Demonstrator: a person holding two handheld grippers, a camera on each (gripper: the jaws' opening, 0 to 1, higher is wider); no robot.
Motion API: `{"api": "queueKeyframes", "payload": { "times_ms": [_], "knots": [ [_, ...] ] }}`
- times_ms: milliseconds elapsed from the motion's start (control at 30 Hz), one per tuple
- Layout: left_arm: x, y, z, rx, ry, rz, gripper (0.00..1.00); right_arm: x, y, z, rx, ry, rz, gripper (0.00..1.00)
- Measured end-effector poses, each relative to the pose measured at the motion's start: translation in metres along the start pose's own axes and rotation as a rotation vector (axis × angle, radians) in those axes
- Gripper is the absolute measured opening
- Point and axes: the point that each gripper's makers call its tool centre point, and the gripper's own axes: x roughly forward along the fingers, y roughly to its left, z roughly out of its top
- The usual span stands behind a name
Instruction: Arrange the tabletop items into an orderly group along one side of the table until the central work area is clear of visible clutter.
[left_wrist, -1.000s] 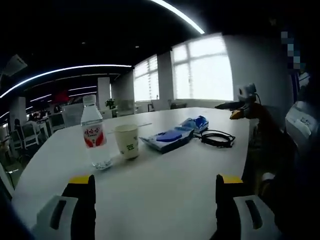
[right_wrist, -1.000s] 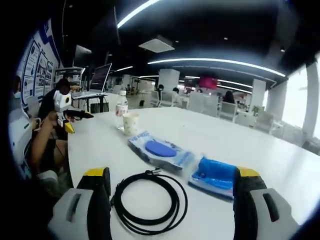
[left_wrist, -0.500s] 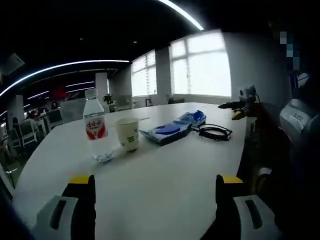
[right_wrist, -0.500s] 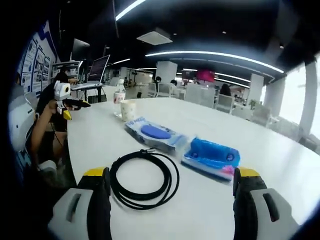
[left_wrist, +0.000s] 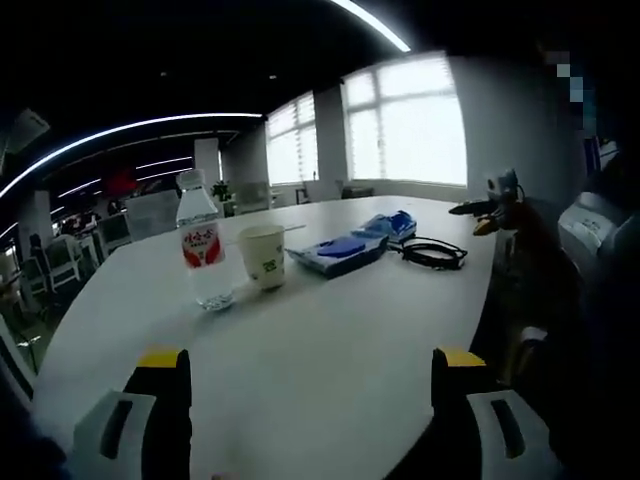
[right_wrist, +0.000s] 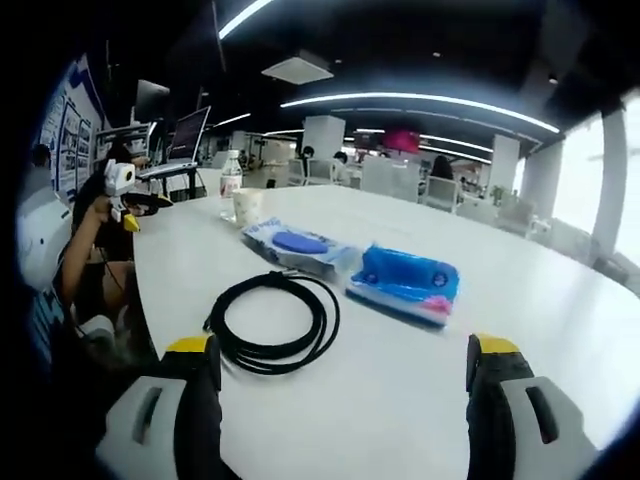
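Left gripper view: your left tongs (left_wrist: 312, 415) stand released, jaws wide apart and empty above bare bench (left_wrist: 320, 340). Ahead, a water bottle (left_wrist: 204, 255) stands upright just beside a paper cup (left_wrist: 264, 257); beyond them lie a blue-printed pouch (left_wrist: 336, 251), a blue packet (left_wrist: 392, 225) and a coiled cable (left_wrist: 433, 254).

Right gripper view: your right tongs (right_wrist: 340, 415) are likewise released and empty. The coiled cable (right_wrist: 270, 323) lies nearest, with the blue packet (right_wrist: 405, 282) and the pouch (right_wrist: 293, 247) behind it.

Judgement: no item is grasped yet; this is the approach step. Next, lower the right tongs onto the cable rim and close.
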Motion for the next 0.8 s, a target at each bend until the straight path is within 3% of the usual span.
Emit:
{"api": "queueKeyframes", "payload": {
  "times_ms": [800],
  "knots": [
    [0.003,-0.002,0.002,0.001,0.000,0.013,1.00,-0.014,-0.012,-0.015,0.001,0.030,-0.017,1.00]
  ]
}}
